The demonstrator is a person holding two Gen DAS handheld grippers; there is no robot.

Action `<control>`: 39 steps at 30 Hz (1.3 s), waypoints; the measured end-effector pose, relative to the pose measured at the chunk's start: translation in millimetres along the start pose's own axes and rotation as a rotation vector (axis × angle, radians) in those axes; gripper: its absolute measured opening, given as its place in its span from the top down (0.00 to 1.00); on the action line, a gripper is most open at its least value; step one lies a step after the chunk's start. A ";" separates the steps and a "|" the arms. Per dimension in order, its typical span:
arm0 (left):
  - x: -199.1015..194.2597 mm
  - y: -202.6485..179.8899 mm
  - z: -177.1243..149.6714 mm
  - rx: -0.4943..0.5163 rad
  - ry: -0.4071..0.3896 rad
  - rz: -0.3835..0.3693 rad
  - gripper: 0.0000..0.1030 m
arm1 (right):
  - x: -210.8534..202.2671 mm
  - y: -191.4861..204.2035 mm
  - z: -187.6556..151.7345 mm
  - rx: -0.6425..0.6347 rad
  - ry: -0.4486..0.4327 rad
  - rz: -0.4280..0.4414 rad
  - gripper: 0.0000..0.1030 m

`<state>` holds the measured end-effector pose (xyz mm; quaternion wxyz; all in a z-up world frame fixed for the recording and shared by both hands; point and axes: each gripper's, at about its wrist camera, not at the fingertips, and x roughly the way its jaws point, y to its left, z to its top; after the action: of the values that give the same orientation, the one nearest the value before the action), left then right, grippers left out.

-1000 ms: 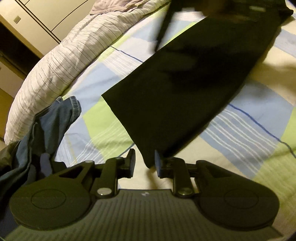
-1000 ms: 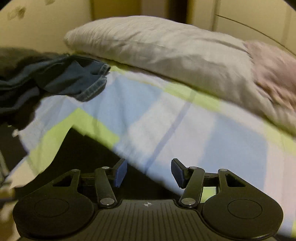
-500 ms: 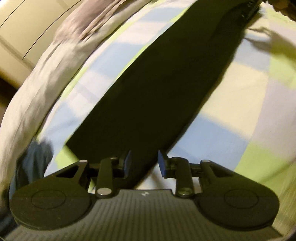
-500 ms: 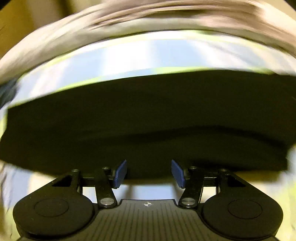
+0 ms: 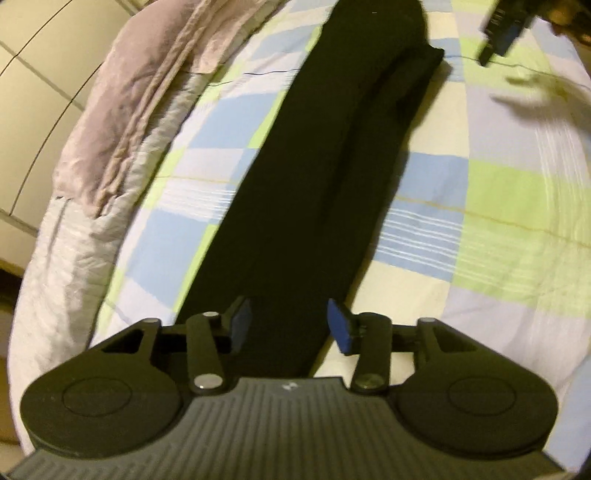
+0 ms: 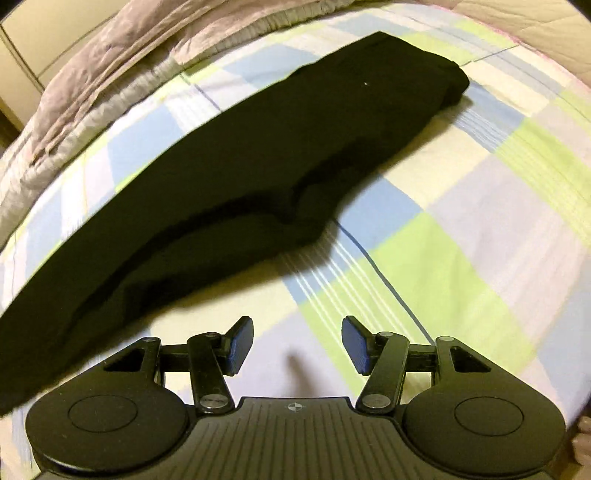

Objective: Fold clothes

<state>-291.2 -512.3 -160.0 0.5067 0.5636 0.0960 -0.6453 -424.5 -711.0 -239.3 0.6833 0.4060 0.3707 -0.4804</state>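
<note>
A pair of black trousers lies flat in a long strip on the checked bedspread, legs laid one on the other. My left gripper is open and hovers over the near leg end, jaws empty. In the right wrist view the trousers run from lower left to upper right. My right gripper is open and empty over bare bedspread, just beside the trousers' near edge. The right gripper also shows at the top right of the left wrist view.
A crumpled grey-pink quilt lies along the bed's left side, also in the right wrist view. Cream cupboard doors stand behind it. The bedspread stretches away to the right of the trousers.
Both grippers have swung round: the left now looks along the trousers' length with wider jaws, the right has pulled back off the trousers over the bedspread. The blue jeans have left view.
</note>
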 end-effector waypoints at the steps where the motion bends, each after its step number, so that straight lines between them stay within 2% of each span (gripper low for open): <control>1: -5.7 3.3 0.9 -0.012 0.012 0.011 0.52 | -5.1 -1.7 -3.0 -0.009 0.013 -0.007 0.44; 2: -12.5 6.6 1.1 -0.029 0.028 0.023 0.47 | -10.4 -3.3 -5.7 -0.018 0.026 -0.015 0.43; 3: -19.3 9.9 1.3 -0.047 0.045 0.036 0.43 | -17.2 -4.2 -6.6 -0.024 0.033 -0.026 0.36; 4: -26.2 12.1 0.6 -0.066 0.058 0.048 0.35 | -23.8 -4.7 -7.3 -0.032 0.039 -0.036 0.29; 8: -52.4 24.8 -8.7 -0.148 0.100 0.075 0.16 | -44.9 13.9 -6.8 -0.112 0.046 -0.034 0.28; 10: -62.6 30.3 -16.3 -0.201 0.120 0.081 0.11 | -58.7 29.1 -6.3 -0.164 0.033 -0.032 0.28; 13: -71.5 37.6 -29.2 -0.269 0.153 0.076 0.10 | -74.8 51.5 -8.6 -0.202 0.028 -0.021 0.28; 16: -83.4 41.0 -46.5 -0.298 0.141 0.079 0.06 | -85.3 74.0 -14.1 -0.217 0.035 -0.013 0.28; 22: -85.8 53.5 -92.8 -0.276 0.107 0.026 0.06 | -106.1 128.6 -37.6 -0.258 0.001 -0.036 0.28; 26: -83.0 76.7 -128.0 -0.269 0.095 0.030 0.06 | -110.3 166.6 -57.1 -0.261 -0.004 -0.053 0.28; 30: -80.4 100.2 -162.7 -0.252 0.102 0.058 0.06 | -99.5 212.5 -78.0 -0.302 0.003 -0.033 0.28; 33: -75.6 115.5 -188.5 -0.278 0.118 0.088 0.06 | -84.4 261.3 -100.3 -0.448 -0.017 0.021 0.28; 36: -66.0 125.8 -210.7 -0.302 0.150 0.125 0.06 | -63.1 323.8 -137.6 -0.718 -0.053 0.096 0.29; 39: -51.9 123.6 -229.2 -0.258 0.179 0.154 0.06 | -34.1 380.4 -182.0 -0.987 -0.083 0.174 0.29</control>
<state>-60.4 -382.6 -141.3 0.6122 0.5545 0.1794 -0.5343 -90.4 -453.6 -205.1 0.8456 0.0442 0.4910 -0.2046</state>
